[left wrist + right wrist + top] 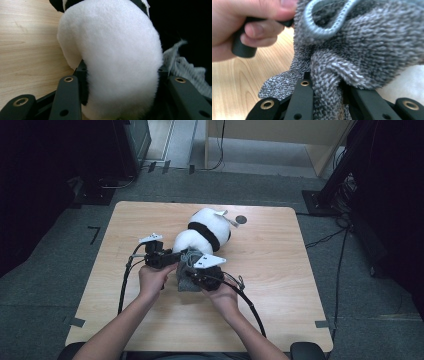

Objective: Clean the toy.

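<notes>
From above, the plush panda (205, 234) lies mid-table (270, 285), a grey knitted garment (186, 276) bunched at its near end; dressing looks barely begun, and the garment seems not yet pulled on. In the left gripper view, the left claw (120, 82) stands partway open, squeezing the toy's white body. In the right gripper view, the right claw (328, 87) is pinched tight on a knit fold.

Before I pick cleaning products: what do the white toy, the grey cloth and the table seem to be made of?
Plush toy: soft white pile fabric, fuzzy surface, probably stuffed. Grey cloth: knitted or terry textile, visible loops and a ribbed hem. Table: pale wood or wood-look laminate, matte, with grain lines; which one is unclear.
</notes>
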{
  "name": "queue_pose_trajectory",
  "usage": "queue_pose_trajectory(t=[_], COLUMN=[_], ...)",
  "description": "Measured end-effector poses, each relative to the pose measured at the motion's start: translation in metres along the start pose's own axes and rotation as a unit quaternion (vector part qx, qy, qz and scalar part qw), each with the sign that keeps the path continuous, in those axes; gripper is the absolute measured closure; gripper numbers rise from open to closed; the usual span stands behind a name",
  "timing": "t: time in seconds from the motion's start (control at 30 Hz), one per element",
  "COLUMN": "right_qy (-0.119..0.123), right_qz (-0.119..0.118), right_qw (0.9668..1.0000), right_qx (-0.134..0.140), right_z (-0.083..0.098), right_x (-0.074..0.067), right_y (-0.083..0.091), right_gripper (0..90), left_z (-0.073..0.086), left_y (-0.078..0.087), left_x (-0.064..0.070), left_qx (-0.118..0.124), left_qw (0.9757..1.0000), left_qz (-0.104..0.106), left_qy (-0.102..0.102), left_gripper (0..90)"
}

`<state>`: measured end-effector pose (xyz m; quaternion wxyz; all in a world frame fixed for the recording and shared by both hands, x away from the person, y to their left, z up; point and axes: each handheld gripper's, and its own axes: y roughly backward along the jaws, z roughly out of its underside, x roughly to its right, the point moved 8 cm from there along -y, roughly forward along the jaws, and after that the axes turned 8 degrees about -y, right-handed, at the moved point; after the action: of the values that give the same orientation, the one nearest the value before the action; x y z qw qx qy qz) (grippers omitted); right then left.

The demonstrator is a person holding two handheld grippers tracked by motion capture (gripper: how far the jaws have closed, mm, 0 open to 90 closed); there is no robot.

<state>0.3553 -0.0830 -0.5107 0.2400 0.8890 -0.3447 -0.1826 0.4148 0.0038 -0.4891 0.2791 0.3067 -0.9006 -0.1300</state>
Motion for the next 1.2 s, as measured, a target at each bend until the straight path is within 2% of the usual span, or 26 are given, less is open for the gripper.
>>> queue_pose_trajectory(t=[0.1, 0.13, 0.17, 0.23, 0.27, 0.3, 0.37, 0.43, 0.67, 0.9, 1.0, 1.1, 1.2], right_qy=[0.002, -0.003, -0.012, -0.050, -0.061, -0.064, -0.062, -0.070, -0.106, -0.147, -0.160, -0.168, -0.163], right_qz=[0.015, 0.026, 0.026, 0.024, 0.025, 0.027, 0.036, 0.038, 0.051, 0.072, 0.080, 0.082, 0.076], right_qw=[0.9989, 0.9982, 0.9982, 0.9977, 0.9973, 0.9971, 0.9970, 0.9965, 0.9929, 0.9865, 0.9837, 0.9823, 0.9835], right_qx=[-0.044, -0.054, -0.052, -0.040, -0.034, -0.031, -0.030, -0.024, -0.018, 0.006, 0.015, 0.006, -0.016], right_z=[0.015, 0.020, 0.023, 0.025, 0.024, 0.023, 0.022, 0.021, 0.020, 0.015, 0.014, 0.019, 0.026], right_x=[0.005, 0.008, 0.011, 0.021, 0.025, 0.028, 0.033, 0.038, 0.062, 0.087, 0.098, 0.102, 0.096], right_y=[-0.013, -0.017, -0.020, -0.019, -0.017, -0.015, -0.010, -0.006, 0.005, 0.022, 0.030, 0.031, 0.024], right_gripper=[79.8, 79.8, 79.8, 79.9, 80.0, 79.9, 79.9, 79.9, 79.9, 80.0, 80.0, 80.0, 80.0], left_z=[-0.006, -0.008, -0.009, -0.010, -0.009, -0.009, -0.009, -0.009, -0.009, -0.008, -0.009, -0.013, -0.016], left_y=[0.002, 0.004, 0.005, 0.006, 0.006, 0.006, 0.007, 0.008, 0.010, 0.014, 0.016, 0.018, 0.021], left_x=[0.005, 0.009, 0.013, 0.016, 0.015, 0.013, 0.008, 0.005, 0.003, -0.001, -0.003, -0.005, -0.006], left_qx=[0.017, 0.021, 0.023, 0.023, 0.023, 0.025, 0.025, 0.024, 0.024, 0.023, 0.032, 0.044, 0.051], left_qw=[0.9995, 0.9993, 0.9994, 0.9993, 0.9993, 0.9992, 0.9993, 0.9994, 0.9994, 0.9994, 0.9990, 0.9985, 0.9983], left_qz=[0.022, 0.028, 0.027, 0.026, 0.028, 0.030, 0.028, 0.025, 0.026, 0.024, 0.030, 0.032, 0.028], left_qy=[0.016, 0.011, 0.001, -0.017, -0.013, -0.005, 0.001, 0.005, 0.006, 0.005, 0.001, 0.004, 0.006], left_gripper=[50.2, 50.1, 50.1, 50.1, 49.9, 49.9, 49.8, 49.8, 49.6, 49.6, 49.4, 49.3, 49.3])
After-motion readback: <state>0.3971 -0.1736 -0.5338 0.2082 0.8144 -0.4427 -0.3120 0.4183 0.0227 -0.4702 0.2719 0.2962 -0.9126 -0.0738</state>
